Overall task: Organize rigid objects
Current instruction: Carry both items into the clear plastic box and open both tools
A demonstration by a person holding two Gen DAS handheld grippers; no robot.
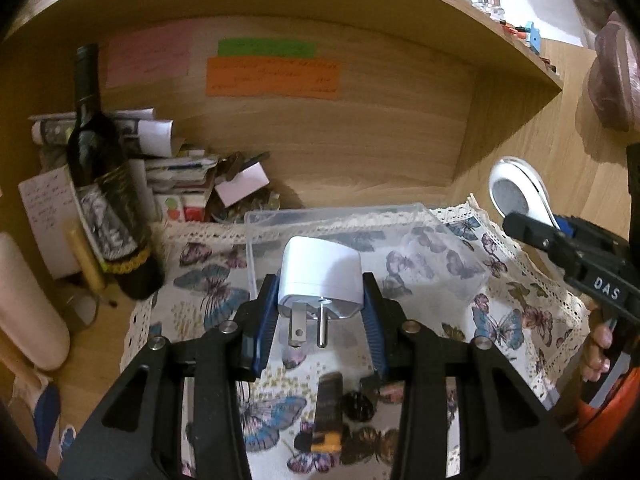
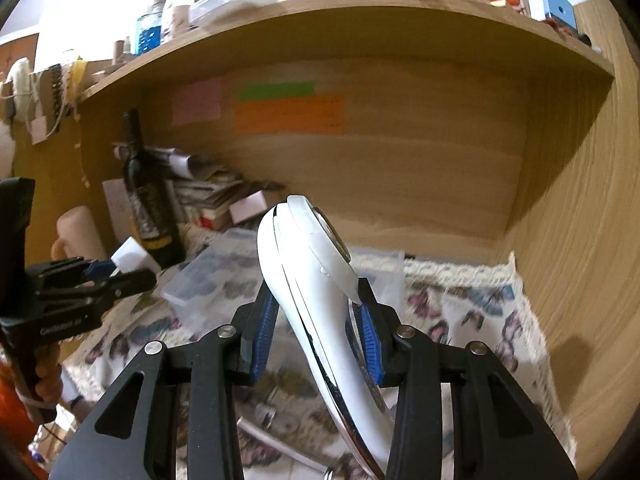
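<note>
My left gripper [image 1: 320, 300] is shut on a white plug adapter [image 1: 320, 270], prongs pointing toward the camera, held above the near edge of a clear plastic box [image 1: 360, 216]. My right gripper [image 2: 316, 316] is shut on the handle of a white handheld device with a round head [image 2: 304, 264], held above the butterfly cloth [image 2: 460, 304]. That device [image 1: 516, 192] and the right gripper [image 1: 560, 248] show at the right of the left wrist view. The left gripper [image 2: 120, 276] with the adapter [image 2: 132, 258] shows at the left of the right wrist view, near the box [image 2: 208, 280].
A dark wine bottle [image 1: 104, 184] stands at the left by stacked papers [image 1: 176, 168]. Small dark objects [image 1: 332, 412] lie on the cloth near me. The desk nook has a wooden back wall [image 1: 340, 140] with coloured notes, a side wall [image 2: 580, 240] and a cluttered shelf [image 2: 320, 4] above.
</note>
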